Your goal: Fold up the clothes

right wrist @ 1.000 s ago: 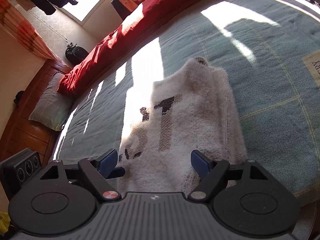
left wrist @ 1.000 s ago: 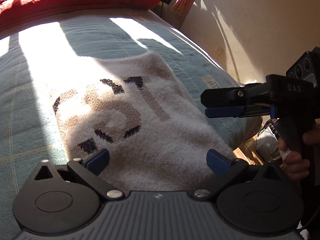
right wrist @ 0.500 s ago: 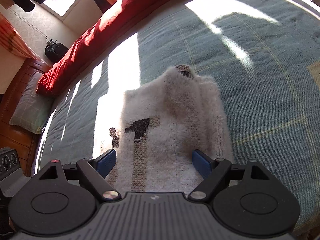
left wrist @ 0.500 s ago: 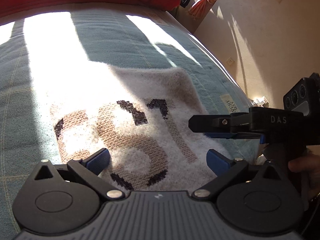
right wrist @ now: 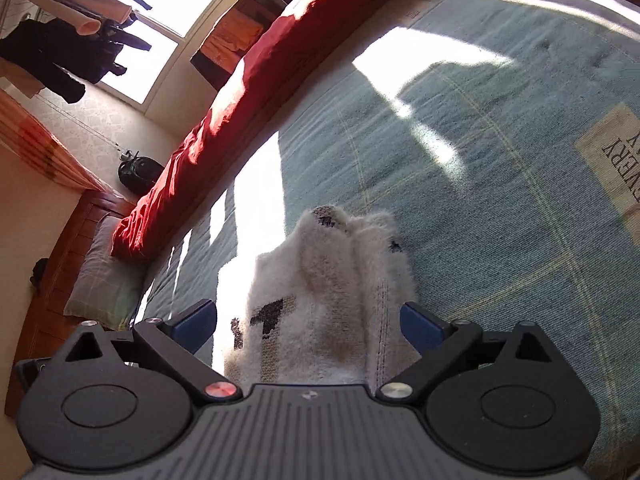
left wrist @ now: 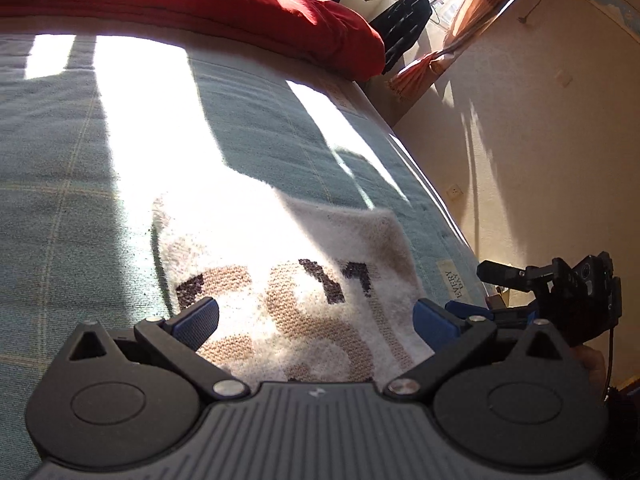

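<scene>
Sweater: your white knitted sweater (left wrist: 304,292) with brown and black lettering lies folded on the bed, partly in a sun patch, near the bed's edge.
Left gripper: your left gripper (left wrist: 316,316) hangs low over the sweater's near end, jaws wide, blue pads clear of the knit.
Right gripper: your right gripper (right wrist: 308,322) points along the sweater's length, jaws opening and already wide; the fabric lies between them, unpinched.
Bed: the blue-grey cover (right wrist: 500,184) carries pale grid lines and a printed label.
Beyond: a red duvet (left wrist: 208,4) lies bunched along the far side; dark clothes (right wrist: 60,56) hang by the window.
</scene>
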Available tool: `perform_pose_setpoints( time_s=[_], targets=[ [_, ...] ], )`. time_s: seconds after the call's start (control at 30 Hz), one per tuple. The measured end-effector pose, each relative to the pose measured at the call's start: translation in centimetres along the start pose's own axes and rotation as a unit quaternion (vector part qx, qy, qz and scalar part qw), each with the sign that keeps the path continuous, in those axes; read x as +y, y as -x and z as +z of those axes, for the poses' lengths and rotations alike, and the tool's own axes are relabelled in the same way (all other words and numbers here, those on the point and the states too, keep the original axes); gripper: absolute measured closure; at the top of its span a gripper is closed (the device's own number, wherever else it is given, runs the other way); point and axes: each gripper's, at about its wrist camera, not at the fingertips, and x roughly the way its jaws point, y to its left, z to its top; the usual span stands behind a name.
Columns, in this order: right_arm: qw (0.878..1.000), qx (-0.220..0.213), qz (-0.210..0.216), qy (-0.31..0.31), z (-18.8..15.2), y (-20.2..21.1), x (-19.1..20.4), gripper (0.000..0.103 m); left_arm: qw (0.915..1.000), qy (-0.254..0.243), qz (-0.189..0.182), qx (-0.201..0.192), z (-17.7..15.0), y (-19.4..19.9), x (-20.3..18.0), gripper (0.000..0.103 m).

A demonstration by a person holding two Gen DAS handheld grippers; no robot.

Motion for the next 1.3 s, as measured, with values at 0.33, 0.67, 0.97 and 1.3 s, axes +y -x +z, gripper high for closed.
perform_pose_setpoints(
  time_s=[0.33, 0.67, 0.97, 1.3],
  targets=[
    [0.996, 0.077, 0.015, -0.034, -0.9, -6.0, -4.3, 0.002, 0.9931, 0.113, -0.022, 0.024, -1.2, -2.9, 5.6, 0.001],
    [0.994, 0.098, 0.042, -0.015, 2.0, -9.9, -3.1, 0.000, 0.9902, 0.120, -0.049, 0.052, 0.2, -7.3, 5.7, 0.001],
    [0.987, 0.142, 0.073, -0.017, -0.9, -7.4, -4.1, 0.000, 0.9818, 0.120, -0.103, 0.105, -3.1, -6.0, 6.1, 0.001],
    [0.979, 0.175, 0.095, -0.043, 0.9, -9.5, -4.6, 0.000, 0.9739, 0.146, -0.126, 0.119, -1.7, -8.0, 6.8, 0.002]
  ],
)
